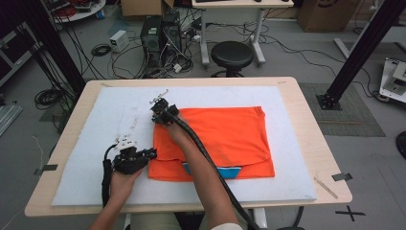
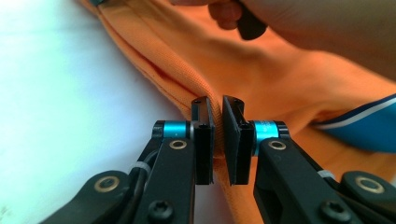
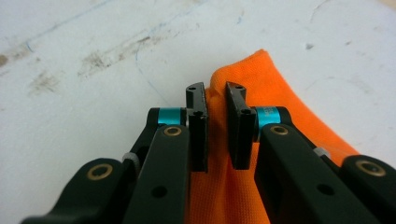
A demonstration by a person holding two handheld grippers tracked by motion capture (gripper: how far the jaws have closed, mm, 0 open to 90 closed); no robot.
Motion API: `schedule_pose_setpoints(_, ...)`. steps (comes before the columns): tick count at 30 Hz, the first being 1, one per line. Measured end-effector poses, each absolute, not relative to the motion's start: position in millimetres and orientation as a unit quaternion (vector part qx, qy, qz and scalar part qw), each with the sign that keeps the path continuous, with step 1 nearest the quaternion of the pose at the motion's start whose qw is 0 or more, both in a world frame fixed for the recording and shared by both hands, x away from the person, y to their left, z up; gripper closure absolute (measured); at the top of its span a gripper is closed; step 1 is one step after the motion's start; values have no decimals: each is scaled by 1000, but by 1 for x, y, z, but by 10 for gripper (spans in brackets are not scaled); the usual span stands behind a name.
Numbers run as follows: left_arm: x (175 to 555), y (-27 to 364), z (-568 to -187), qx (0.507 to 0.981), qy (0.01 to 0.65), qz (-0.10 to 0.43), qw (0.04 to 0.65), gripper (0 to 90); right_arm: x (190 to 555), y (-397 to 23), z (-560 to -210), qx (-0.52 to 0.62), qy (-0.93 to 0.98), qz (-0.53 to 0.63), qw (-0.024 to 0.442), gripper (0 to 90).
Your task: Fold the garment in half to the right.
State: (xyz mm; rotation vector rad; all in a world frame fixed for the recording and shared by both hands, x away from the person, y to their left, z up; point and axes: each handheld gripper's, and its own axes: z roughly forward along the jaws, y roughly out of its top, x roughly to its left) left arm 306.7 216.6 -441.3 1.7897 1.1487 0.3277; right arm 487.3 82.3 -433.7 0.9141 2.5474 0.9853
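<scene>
**Both grippers clamped on the shirt's left edge**

The left gripper [image 2: 218,140] is clenched on a pinched fold of the orange knit-cotton shirt [image 1: 225,136] at its near left corner; the right gripper [image 3: 215,126] is clenched on the cloth's far left corner; the shirt is seen spread flat on the white padded mat [image 1: 297,143], a blue panel [image 1: 225,171] showing at its near hem; the mat is borne by the pale wooden table [image 1: 321,158].

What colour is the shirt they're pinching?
Orange shirt, with a blue part at its near edge; clearest in the high view.
</scene>
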Motion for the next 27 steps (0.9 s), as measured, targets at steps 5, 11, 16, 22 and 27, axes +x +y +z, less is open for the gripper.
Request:
schedule_pose_setpoints(5, 312, 208, -429, 729, 457, 120, 495, 831, 487, 68, -421, 316, 870, 355, 131, 815)
schedule_pose_setpoints(11, 319, 190, -417, 730, 443, 98, 512, 830, 490, 37, -399, 322, 859, 375, 134, 815)
schedule_pose_setpoints(16, 325, 165, -405, 735, 425, 85, 522, 830, 489, 5, -389, 336, 849, 384, 138, 814)
schedule_pose_setpoints(22, 334, 130, -392, 747, 400, 65, 526, 830, 488, -37, -377, 357, 831, 400, 148, 814)
schedule_pose_setpoints(27, 340, 101, -384, 755, 384, 51, 529, 830, 484, -71, -369, 373, 819, 406, 160, 814)
